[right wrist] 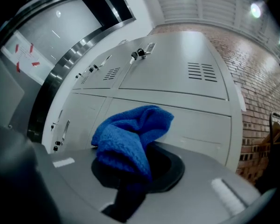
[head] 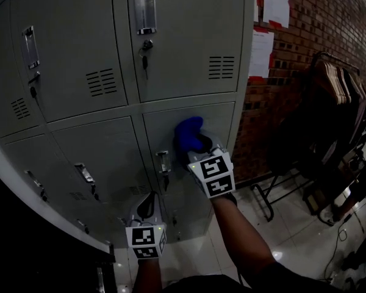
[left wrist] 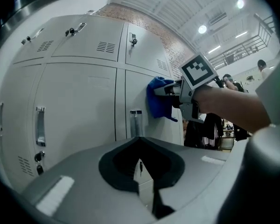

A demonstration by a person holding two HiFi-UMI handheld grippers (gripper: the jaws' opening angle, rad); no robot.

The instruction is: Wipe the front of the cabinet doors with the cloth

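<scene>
Blue cloth [head: 188, 131]: bunched into a thick wad and pressed against the lower right locker door [head: 222, 124], high on that door, just under the seam with the upper door [head: 189, 41]. Sits to the right of the door handle [head: 163, 162] and above it, not touching it. Sticks out straight ahead of the right gripper [head: 199, 144], between gripper and metal, with one fold drooping back over the jaws. Jaws closed on the cloth's tail, the wad bulging forward past the tips. No clear long axis to the wad; perhaps slightly taller than wide.

Judged from this: wiping under way on this door, most of the panel lying below the cloth and some to its right. Next stroke probably down or sideways across the door face, with pressure straight ahead along the jaws. Worth steering wide of the handle on any leftward pass.

Left gripper [head: 148, 207]: lower and to the left, below the handle, near the seam between the two lower doors, well apart from the cloth. Jaws together, nothing between them. Right gripper plainly the working one, already on the cloth.

Farther out: brick wall [head: 317, 17] and a clothes rack [head: 338, 87] to the right of the lockers.
</scene>
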